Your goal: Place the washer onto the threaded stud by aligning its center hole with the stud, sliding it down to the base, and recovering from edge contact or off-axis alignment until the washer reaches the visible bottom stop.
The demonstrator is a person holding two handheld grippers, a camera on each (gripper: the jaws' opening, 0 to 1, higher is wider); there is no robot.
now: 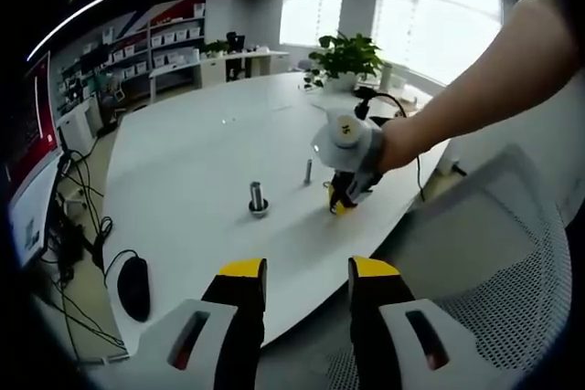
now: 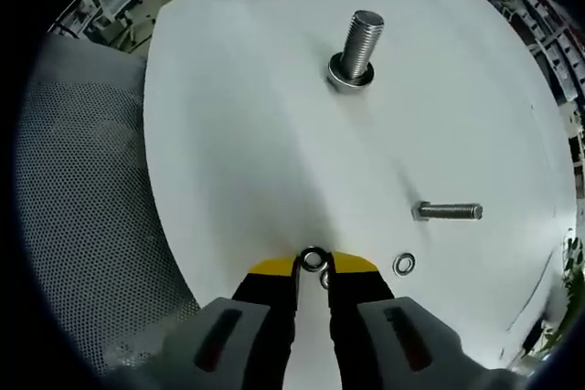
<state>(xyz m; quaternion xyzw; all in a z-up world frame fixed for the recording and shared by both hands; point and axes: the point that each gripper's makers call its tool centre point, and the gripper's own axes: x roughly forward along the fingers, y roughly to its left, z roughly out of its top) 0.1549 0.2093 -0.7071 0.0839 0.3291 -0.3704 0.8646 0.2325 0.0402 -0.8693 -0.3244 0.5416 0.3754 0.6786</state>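
Down on the white round worktop (image 2: 238, 134), we see our right tongs (image 2: 313, 267) with their yellow-tipped jaws drawn close on a small silver metal washer (image 2: 313, 258), which sits pinched between the tips just above the surface. A second ring shows directly beneath it between the jaws; we cannot tell whether it is another washer or a reflection. The thick upright threaded steel stud (image 2: 358, 43) stands well ahead of the tongs, with a ring already lying around its base. A thinner silver bolt (image 2: 448, 212) lies on its side to the right, and a loose flat washer (image 2: 404, 264) rests near it, just beside the tongs.

From the left gripper view, our left tongs (image 1: 307, 273) hang with jaws apart off the worktop's edge, holding nothing. Across the worktop the right tongs (image 1: 340, 200) touch down near the stud (image 1: 258, 196), gripped by a bare forearm (image 1: 475, 89). A black computer mouse (image 1: 134, 286) lies at the near left edge, a grey mesh chair (image 1: 512, 280) sits to the right, and a potted green plant (image 1: 345, 59) stands at the far side.
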